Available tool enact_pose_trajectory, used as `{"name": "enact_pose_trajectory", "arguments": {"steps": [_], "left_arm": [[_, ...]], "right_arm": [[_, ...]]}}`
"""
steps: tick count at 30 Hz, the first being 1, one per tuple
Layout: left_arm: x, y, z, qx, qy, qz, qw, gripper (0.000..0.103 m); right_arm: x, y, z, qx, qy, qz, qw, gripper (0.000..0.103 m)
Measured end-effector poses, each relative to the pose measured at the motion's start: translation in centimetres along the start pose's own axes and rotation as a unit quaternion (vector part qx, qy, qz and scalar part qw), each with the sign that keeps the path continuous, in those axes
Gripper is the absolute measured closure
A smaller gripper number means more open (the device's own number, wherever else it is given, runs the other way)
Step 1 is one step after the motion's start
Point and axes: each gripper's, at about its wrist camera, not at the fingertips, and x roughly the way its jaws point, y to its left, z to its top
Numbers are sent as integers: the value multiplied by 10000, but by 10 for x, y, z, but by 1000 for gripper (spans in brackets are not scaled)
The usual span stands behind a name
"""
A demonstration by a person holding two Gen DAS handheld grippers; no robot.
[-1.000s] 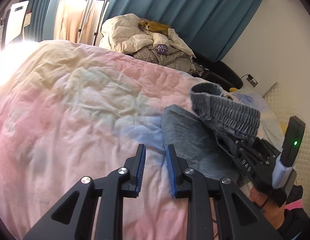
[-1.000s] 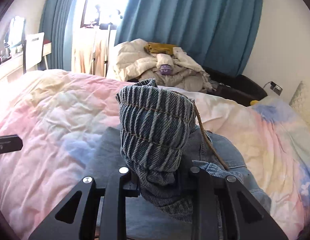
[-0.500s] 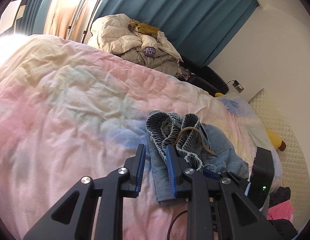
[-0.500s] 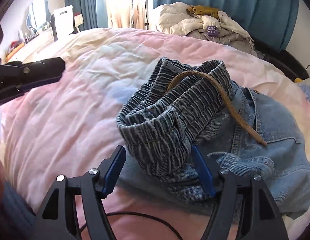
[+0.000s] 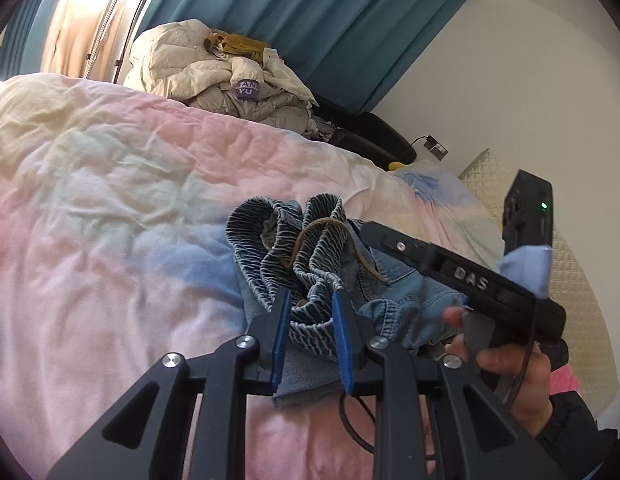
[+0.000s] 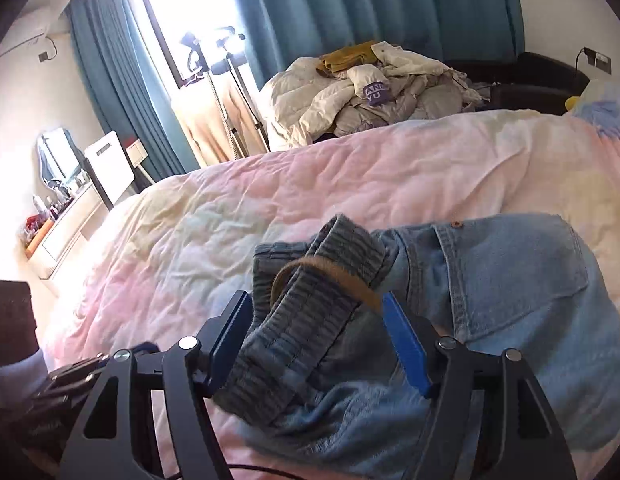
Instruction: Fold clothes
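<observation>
Two views. Left wrist: the left tongs [image 5: 307, 312], narrowly parted, framed the denim shorts' [image 5: 310, 264] ribbed waistband on the bed [image 5: 109, 200]; whether they pinched it was unclear. "DAS" marked the right tongs [image 5: 470, 276].

Right wrist: right tongs [image 6: 316, 330] stood spread around the waistband, slightly narrowed.

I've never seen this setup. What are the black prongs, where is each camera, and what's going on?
No robot here: a person holds a two-finger gripper in each hand, each carrying a fisheye camera looking along its fingers. One picture is from the left gripper, the other from the right gripper. Light-blue jeans lie bunched on a pastel duvet. The right jaws have just opened wide around the elastic waistband, not pinching it. The left jaws straddle the same waistband; whether they pinch it is unclear.
</observation>
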Motion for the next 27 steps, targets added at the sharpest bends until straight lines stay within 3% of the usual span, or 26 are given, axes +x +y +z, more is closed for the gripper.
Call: {"name": "enact_pose_trajectory", "arguments": {"steps": [6,12,15,21,27], "left_arm": [[22,-13,4,182,213,-136,9995,81],[40,-25,6,646,362,-71,9972,81],[50,-22,7,687,468,199,9963,80],[55,-25,3,864,603,186,9943,71],[52,-19,2,706,575,161,9957,68]], "right_arm": [[57,-25,38,468,199,50,9987,47],[86,-34,41,604,444,107,9971,59],[86,-30,38,476,447,52,9979,65],[70,-30,39,404,173,199,9988,85],[40,-1,50,-108,-373,491,9980,87]]}}
